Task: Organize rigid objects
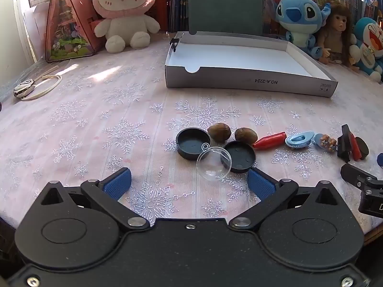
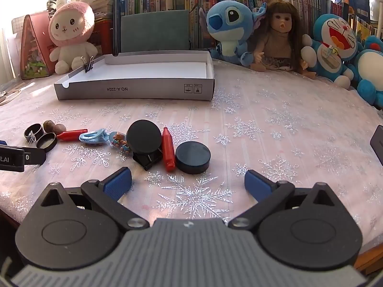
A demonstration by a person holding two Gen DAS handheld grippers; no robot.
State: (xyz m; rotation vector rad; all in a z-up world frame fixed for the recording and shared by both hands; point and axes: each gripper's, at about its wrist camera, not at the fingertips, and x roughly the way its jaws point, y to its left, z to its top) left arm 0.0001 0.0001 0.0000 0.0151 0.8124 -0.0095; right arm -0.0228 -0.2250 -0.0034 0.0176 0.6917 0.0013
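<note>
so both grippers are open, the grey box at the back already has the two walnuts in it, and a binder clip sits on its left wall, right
Not quite. The two walnuts are not in the grey box; they lie on the tablecloth among the black caps, as the left wrist view shows, and the part of the box that shows is bare. The rest holds: left gripper and right gripper are open, and the binder clip sits on the box's left wall.

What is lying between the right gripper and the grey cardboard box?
In the right wrist view, a black puck, a red crayon-shaped piece and a black disc lie between the right gripper and the box.
</note>
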